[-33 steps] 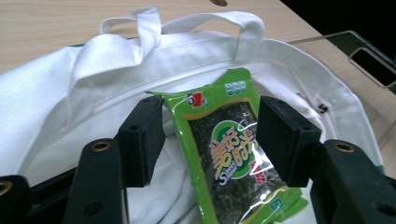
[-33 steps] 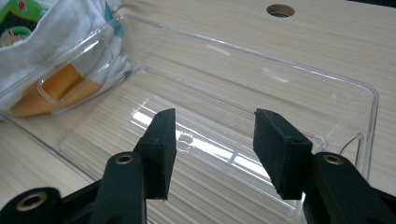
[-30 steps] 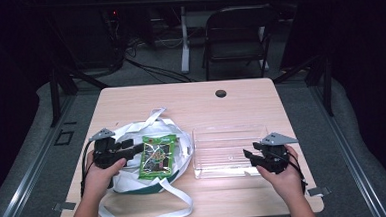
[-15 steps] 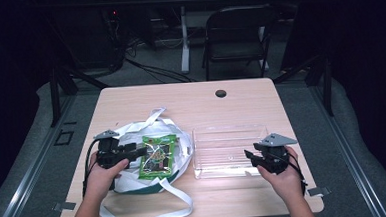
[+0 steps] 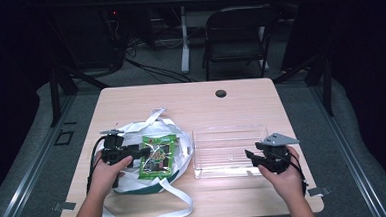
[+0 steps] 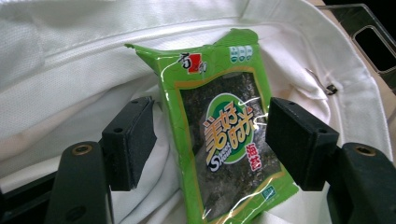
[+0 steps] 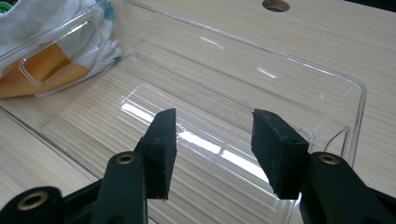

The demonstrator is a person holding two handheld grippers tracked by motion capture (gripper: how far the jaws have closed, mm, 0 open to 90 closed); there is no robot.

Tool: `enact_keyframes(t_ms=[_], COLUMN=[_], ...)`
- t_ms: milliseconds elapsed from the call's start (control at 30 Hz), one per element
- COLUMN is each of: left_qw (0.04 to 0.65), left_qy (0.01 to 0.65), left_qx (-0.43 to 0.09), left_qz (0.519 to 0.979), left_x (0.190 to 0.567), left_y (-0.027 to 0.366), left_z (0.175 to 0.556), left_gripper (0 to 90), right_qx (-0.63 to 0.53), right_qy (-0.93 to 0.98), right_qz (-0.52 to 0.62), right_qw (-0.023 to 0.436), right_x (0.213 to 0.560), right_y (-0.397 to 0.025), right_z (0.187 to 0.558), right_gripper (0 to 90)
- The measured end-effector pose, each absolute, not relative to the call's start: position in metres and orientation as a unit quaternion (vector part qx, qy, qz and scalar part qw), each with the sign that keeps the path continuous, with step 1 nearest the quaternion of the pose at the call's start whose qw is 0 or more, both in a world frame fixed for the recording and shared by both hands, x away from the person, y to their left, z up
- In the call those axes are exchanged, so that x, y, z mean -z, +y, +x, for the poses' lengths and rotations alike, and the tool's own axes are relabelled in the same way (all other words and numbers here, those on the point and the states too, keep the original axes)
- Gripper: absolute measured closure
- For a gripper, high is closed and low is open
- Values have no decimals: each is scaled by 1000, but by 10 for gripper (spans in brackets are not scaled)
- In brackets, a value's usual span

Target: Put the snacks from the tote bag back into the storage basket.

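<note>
One light wooden desk carried everything: one white cloth bag with long straps, one clear plastic bin, one green snack packet, and two claws held by a person's two hands. A single dark round hole sat in the desk far beyond both claws, and one folding chair stood past the desk's far edge.

The bag lay spread under and around the left claw, its white folds behind and to either side of the jaws in the left gripper view. The bin was empty, with a cut-out handle in its wall, and lay directly ahead of and beneath the right claw.

The packet was flat and glossy, bright green with a dark window of seaweed, a round green and orange label with printed characters, and a torn, ragged top edge. It lay on the bag between the jaws of the left claw, which stood spread on either side of it, not touching it. The right claw was also spread, holding nothing, its jaws over the bin's near wall.
</note>
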State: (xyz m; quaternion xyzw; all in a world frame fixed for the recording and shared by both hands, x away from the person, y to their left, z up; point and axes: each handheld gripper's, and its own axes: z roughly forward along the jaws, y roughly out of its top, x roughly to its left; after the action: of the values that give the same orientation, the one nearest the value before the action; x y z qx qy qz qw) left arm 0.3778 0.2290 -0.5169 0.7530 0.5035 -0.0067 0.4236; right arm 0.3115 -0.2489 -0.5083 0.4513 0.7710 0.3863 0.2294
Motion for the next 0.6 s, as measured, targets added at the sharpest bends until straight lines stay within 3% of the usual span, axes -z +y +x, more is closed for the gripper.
enact_keyframes(t_ms=[600], left_qw=[394], left_qy=[512], left_qx=[29], left_qz=[763], left_x=[529], left_y=[216], left_z=[400], left_gripper=[307], right_qx=[-388], right_qy=[767], right_qz=[456], right_qw=[231], right_x=[509], right_y=[-250], right_z=[312], right_gripper=[498])
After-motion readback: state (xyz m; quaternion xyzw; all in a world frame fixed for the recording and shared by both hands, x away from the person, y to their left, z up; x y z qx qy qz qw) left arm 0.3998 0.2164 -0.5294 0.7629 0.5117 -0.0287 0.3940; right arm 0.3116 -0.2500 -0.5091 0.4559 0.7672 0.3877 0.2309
